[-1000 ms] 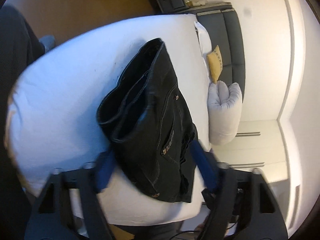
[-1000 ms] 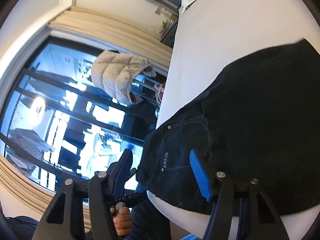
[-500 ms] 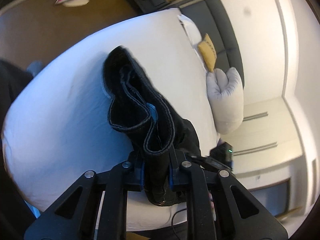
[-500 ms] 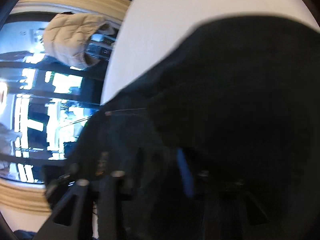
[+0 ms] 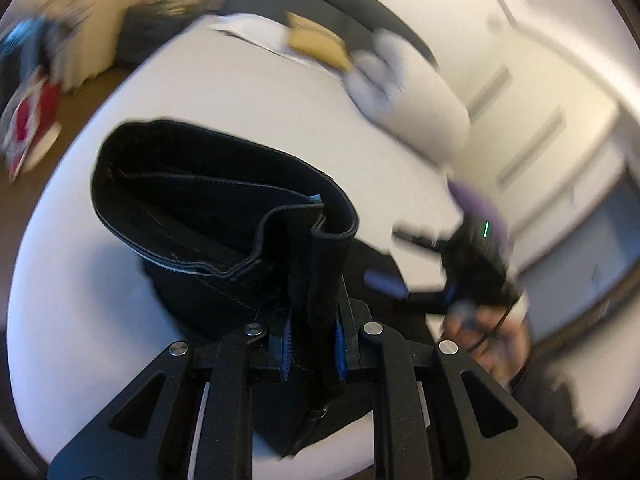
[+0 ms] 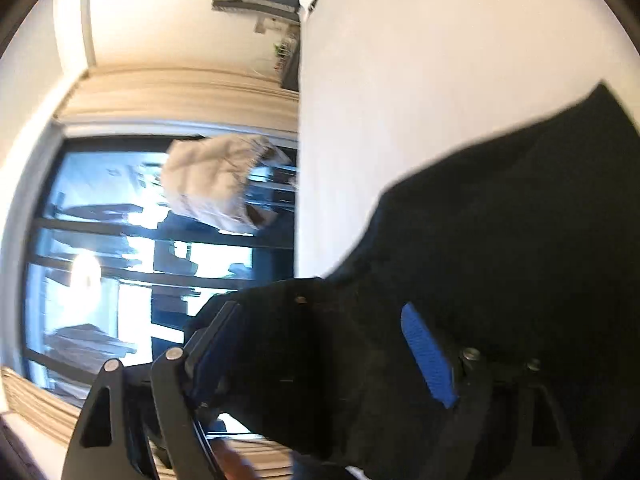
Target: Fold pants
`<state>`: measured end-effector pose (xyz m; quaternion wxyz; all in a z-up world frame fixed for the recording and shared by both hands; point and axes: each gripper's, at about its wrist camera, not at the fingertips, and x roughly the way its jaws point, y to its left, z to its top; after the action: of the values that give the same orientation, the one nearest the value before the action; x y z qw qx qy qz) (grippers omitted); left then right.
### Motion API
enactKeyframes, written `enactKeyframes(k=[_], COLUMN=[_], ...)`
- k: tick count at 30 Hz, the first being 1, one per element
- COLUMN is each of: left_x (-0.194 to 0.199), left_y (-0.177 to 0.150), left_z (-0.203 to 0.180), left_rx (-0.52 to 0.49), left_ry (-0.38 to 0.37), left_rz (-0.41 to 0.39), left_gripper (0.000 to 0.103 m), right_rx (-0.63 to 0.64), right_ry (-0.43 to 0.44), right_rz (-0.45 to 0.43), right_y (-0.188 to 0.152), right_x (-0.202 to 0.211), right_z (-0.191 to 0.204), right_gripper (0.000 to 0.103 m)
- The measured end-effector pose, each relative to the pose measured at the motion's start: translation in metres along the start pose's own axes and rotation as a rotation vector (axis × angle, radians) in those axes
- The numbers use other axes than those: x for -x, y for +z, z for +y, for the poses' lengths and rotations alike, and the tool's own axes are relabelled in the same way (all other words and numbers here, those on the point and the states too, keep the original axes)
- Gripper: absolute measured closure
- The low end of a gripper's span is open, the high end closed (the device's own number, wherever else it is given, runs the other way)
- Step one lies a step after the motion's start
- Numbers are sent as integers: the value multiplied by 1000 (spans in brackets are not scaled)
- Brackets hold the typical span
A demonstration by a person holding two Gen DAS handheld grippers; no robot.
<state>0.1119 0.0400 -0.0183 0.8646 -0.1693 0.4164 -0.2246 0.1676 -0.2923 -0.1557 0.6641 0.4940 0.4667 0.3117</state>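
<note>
Black denim pants [image 5: 208, 216] lie on a white bed [image 5: 100, 312]. My left gripper [image 5: 312, 344] is shut on the waistband, which stands up open in front of it. In the right wrist view the pants [image 6: 520, 260] fill the lower right. My right gripper [image 6: 320, 352] is open, with its blue-padded fingers [image 6: 426, 356] spread around a fold of the denim. The right gripper also shows in the left wrist view [image 5: 460, 276], held in a hand beside the pants, blurred.
A rolled grey-white duvet [image 5: 408, 96], a yellow cushion [image 5: 316, 40] and a dark headboard sit at the bed's far end. Red items [image 5: 28, 128] lie on the brown floor to the left. A window with a pale jacket [image 6: 216, 180] is beyond the bed's edge.
My left gripper closed on the waistband and lifted it, swinging to the right. My right gripper pushed into the pants and now stands open around the fabric.
</note>
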Motion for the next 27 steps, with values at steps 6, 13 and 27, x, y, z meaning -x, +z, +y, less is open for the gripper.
enactKeyframes(k=[6,13,27], left_x=[-95,-146,-152], left_y=[-24,-86,-139], left_z=[-85,-127,-186], left_rx=[-303,-566,-949], left_ry=[55,104,257], left_rz=[144,268,193], left_gripper=[89,90,90], right_rx=[-21,-6,69], right_ry=[23,-45,-210], right_rz=[-11,76,229], right_y=[16,18,22], right_x=[30,30,4], right_z=[-18,-34,-34], right_gripper=[3,3,33])
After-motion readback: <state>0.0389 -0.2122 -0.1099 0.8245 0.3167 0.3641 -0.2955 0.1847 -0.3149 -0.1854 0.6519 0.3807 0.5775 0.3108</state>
